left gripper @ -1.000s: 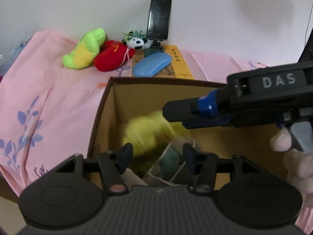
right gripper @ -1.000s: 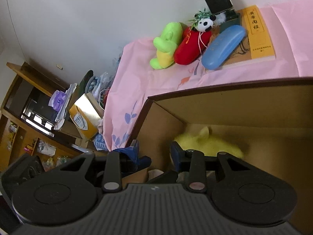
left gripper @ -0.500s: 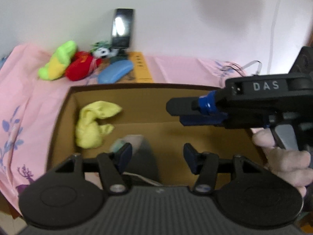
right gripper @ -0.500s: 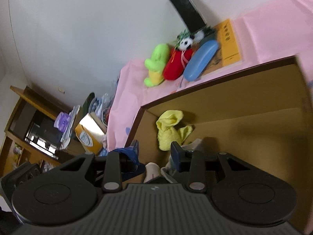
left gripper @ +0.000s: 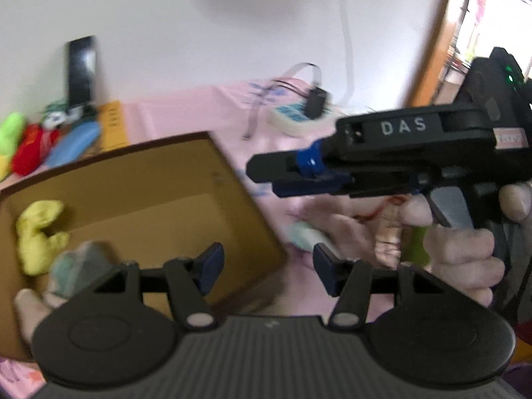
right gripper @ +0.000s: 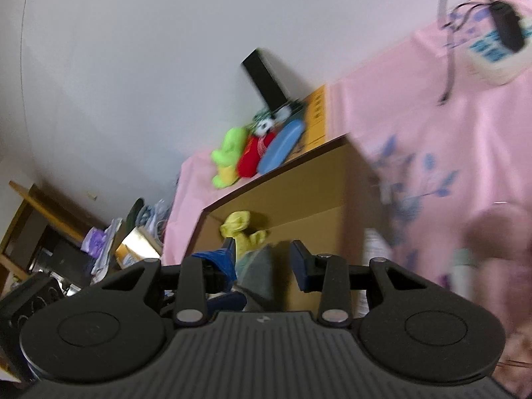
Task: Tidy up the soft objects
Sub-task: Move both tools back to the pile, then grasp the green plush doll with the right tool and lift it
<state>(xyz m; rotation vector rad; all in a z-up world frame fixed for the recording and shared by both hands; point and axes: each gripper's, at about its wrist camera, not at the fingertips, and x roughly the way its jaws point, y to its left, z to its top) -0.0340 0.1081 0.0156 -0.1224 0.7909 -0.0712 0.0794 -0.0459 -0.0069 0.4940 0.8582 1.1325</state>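
A brown cardboard box (left gripper: pixel 232 179) stands on the pink cloth and holds a yellow soft piece (left gripper: pixel 38 232) and a grey-green soft item (left gripper: pixel 79 266). My left gripper (left gripper: pixel 264 266) is open and empty over the box's right edge. My right gripper (right gripper: pixel 262 259) is open and empty; it shows side-on in the left wrist view (left gripper: pixel 266 173), to the right of the box. A pale green and white soft item (left gripper: pixel 306 236) lies on the cloth right of the box. The box (right gripper: pixel 299 193) and yellow piece (right gripper: pixel 241 229) also show in the right wrist view.
Green, red and panda plush toys (right gripper: pixel 242 153), a blue case (right gripper: pixel 282 146), a yellow book (left gripper: pixel 113 123) and a black phone (left gripper: pixel 81 66) sit at the back by the wall. A power strip with cables (left gripper: pixel 299 113) lies back right. Cluttered shelves (right gripper: pixel 66 242) stand off the left edge.
Both grippers have swung right, from over the box's inside toward its right edge and the cloth beyond. The yellow piece, dropped a second ago, lies still in the box.
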